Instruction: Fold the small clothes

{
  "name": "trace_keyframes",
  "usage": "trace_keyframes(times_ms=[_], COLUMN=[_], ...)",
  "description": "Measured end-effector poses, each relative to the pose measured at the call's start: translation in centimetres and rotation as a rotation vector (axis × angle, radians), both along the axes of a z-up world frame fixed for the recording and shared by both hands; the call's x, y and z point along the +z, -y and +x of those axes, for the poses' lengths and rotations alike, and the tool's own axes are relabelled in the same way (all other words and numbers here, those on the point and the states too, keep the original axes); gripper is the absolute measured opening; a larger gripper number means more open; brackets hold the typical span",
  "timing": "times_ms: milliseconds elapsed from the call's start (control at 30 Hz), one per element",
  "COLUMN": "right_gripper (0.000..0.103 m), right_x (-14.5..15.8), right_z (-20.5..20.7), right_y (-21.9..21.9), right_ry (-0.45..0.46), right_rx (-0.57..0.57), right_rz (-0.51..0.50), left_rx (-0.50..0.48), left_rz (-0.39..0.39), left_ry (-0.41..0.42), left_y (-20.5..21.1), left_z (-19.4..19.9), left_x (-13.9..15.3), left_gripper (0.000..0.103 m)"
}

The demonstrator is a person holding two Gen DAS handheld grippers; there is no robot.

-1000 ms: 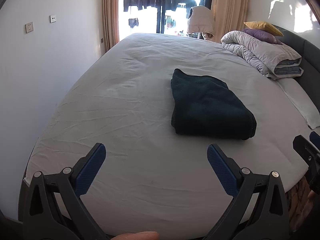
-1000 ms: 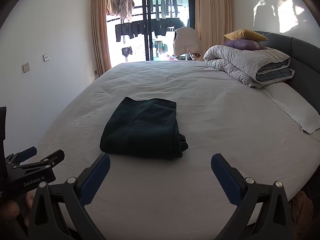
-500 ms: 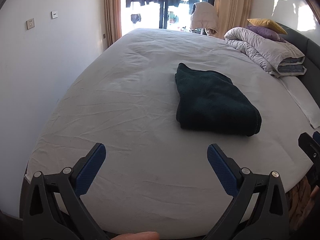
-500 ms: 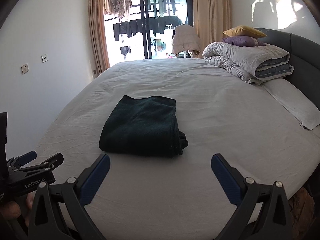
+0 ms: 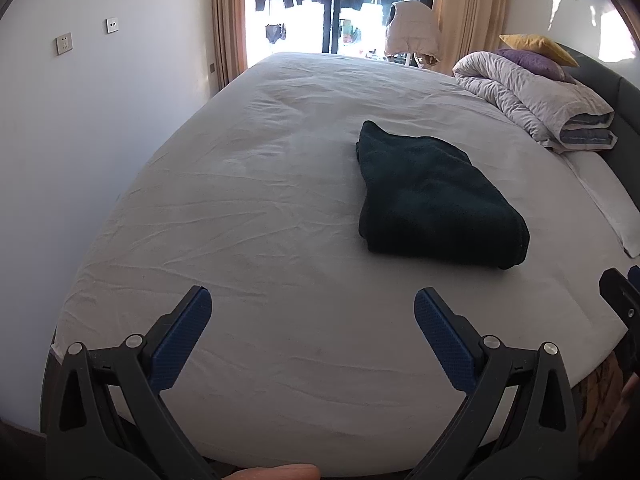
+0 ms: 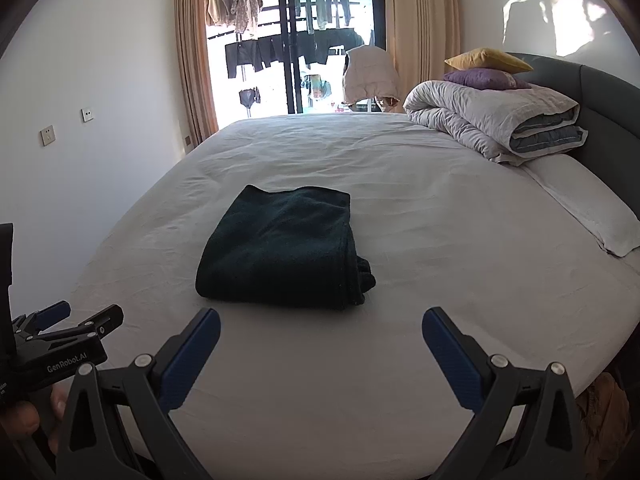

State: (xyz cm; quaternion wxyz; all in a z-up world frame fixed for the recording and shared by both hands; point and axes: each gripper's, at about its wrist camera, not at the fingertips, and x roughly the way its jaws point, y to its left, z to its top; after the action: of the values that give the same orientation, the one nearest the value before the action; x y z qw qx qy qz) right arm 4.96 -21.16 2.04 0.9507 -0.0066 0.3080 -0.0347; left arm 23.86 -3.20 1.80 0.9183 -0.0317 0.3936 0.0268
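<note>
Folded dark green garment [image 6: 280, 246] lies flat on white bed sheet [image 6: 440, 280], near middle of bed, a bit toward the foot edge. Long axis runs from near edge toward the window; thick rounded fold faces the grippers, loose layered edges on its right side in right wrist view. In left wrist view garment [image 5: 432, 200] sits right of centre, angled.

Left gripper [image 5: 312, 312] released, jaws wide, empty, above near edge of the bed. Right gripper [image 6: 320, 332] also released, wide, empty, well short of garment. Left gripper also visible low left in right view [image 6: 64, 332].

Rolled grey duvet [image 6: 500, 120] with purple and yellow cushions [image 6: 486, 70] at headboard, white pillow [image 6: 592, 208] beside. Window [image 6: 296, 40] with hanging laundry behind. Bare sheet all around garment, wall close on left.
</note>
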Motion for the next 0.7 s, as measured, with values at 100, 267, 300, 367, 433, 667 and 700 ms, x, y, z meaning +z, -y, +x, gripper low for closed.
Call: trace_keyframes(times_ms=[100,267,300,367,433,667,700], right_gripper=[0.103,0.103,0.103,0.103,0.103,0.103,0.103], right_x=[-0.27,-0.37,-0.4,-0.35,-0.41,-0.3,-0.32], right_z=[0.0,0.03,0.01,0.02,-0.01,0.01,-0.01], right_y=[0.05,0.11,0.1,0.1,0.11,0.1,0.1], right_ry=[-0.004,-0.006,-0.006,-0.006,-0.006,-0.007,-0.007], right_rx=[0.0,0.001,0.002,0.001,0.001,0.001,0.001], right_rz=[0.0,0.0,-0.001,-0.001,0.0,-0.001,-0.001], left_rx=[0.002,0.003,0.003,0.004,0.005,0.011,0.011], left_rz=[0.0,0.001,0.002,0.002,0.0,0.0,-0.001], left_ry=[-0.002,-0.002,-0.002,-0.003,-0.005,-0.008,-0.008], left_y=[-0.05,-0.2,-0.2,-0.25,-0.34,-0.5,-0.54], left_z=[0.06,0.03,0.06,0.08,0.11,-0.13,-0.16], left_x=[-0.06,-0.19,-0.2,-0.23,-0.29,-0.44,-0.44], left_gripper=[0.103,0.103,0.103,0.103,0.103,0.103,0.103])
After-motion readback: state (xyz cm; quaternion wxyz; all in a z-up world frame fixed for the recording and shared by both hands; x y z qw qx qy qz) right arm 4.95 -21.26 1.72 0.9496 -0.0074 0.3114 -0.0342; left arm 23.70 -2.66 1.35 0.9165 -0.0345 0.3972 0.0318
